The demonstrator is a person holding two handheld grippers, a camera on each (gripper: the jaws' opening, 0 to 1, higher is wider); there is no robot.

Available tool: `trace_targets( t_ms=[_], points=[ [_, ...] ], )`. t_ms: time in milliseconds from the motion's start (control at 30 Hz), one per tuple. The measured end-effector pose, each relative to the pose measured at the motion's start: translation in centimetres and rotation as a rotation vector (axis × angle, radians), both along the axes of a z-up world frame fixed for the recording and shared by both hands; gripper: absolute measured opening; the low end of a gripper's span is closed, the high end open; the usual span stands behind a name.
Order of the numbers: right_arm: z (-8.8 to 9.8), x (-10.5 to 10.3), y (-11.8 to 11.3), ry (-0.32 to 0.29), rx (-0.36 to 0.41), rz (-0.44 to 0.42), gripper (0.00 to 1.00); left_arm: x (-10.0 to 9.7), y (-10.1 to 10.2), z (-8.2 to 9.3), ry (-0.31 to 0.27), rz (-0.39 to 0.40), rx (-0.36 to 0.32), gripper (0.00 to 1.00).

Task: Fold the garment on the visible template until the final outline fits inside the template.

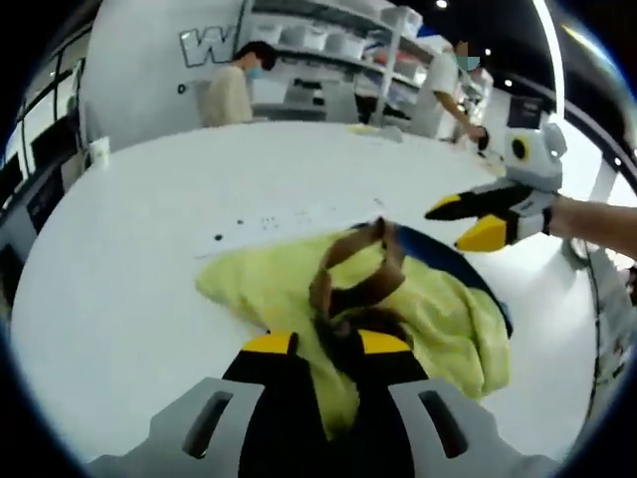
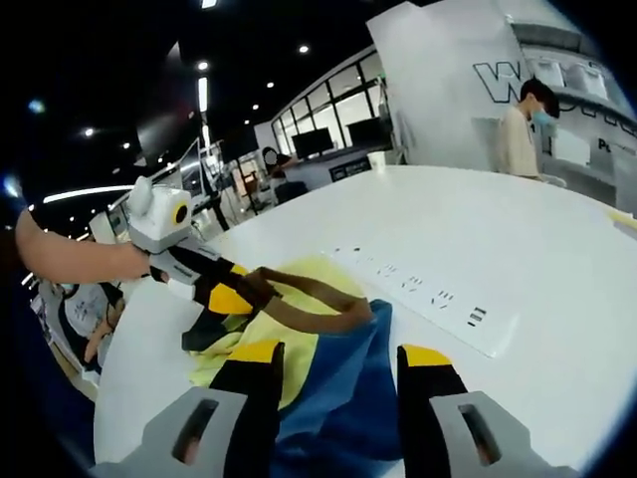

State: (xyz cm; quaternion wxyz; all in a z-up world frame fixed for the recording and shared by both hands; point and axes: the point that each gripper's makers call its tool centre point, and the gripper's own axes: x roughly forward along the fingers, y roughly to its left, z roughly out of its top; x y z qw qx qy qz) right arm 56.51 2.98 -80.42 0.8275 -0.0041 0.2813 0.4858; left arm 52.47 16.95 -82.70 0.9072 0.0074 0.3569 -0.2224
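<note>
A yellow-green garment [image 1: 428, 309] with brown straps [image 1: 343, 264] lies crumpled on a white table [image 1: 149, 249]. A blue sheet [image 1: 453, 267] shows under its far edge. My left gripper [image 1: 326, 344] is shut on the garment's near part, with brown strap and yellow cloth bunched between its jaws. In the right gripper view the left gripper [image 2: 234, 291] grips a brown strap [image 2: 318, 299] at the garment's [image 2: 309, 279] left side. My right gripper [image 2: 339, 354] stands open just above the blue sheet [image 2: 338, 393], holding nothing. It [image 1: 466, 221] hovers beyond the garment's right end.
A white strip with dark marks [image 2: 428, 294] lies on the table past the garment [image 1: 269, 219]. A paper cup [image 1: 100, 149] stands near the far left edge. People [image 1: 229, 90] stand behind the table by shelves. Bare table spreads left and beyond.
</note>
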Motion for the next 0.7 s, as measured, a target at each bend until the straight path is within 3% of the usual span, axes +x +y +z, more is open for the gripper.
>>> trace_targets(
  t_ms=[67, 133, 333, 367, 567, 700],
  points=[
    [-0.2, 0.0, 0.0, 0.000, -0.004, 0.003, 0.44, -0.3, 0.3, -0.2, 0.008, -0.003, 0.020, 0.16],
    [-0.2, 0.1, 0.1, 0.002, -0.004, 0.005, 0.44, -0.1, 0.6, -0.1, 0.002, 0.013, -0.004, 0.14],
    [-0.3, -0.1, 0.0, 0.004, -0.003, 0.001, 0.44, 1.1, -0.9, 0.8, -0.004, 0.048, -0.121, 0.29],
    [-0.3, -0.2, 0.0, 0.004, -0.003, 0.000, 0.44, 1.2, -1.2, 0.8, 0.003, 0.053, -0.141, 0.29],
    [-0.2, -0.2, -0.1, 0.003, -0.004, -0.001, 0.44, 0.9, -0.9, -0.2, 0.042, 0.075, -0.108, 0.06],
    [-0.4, -0.1, 0.0, 0.006, -0.003, 0.001, 0.43, 0.4, -0.5, -0.3, 0.051, 0.060, -0.094, 0.04]
  ],
)
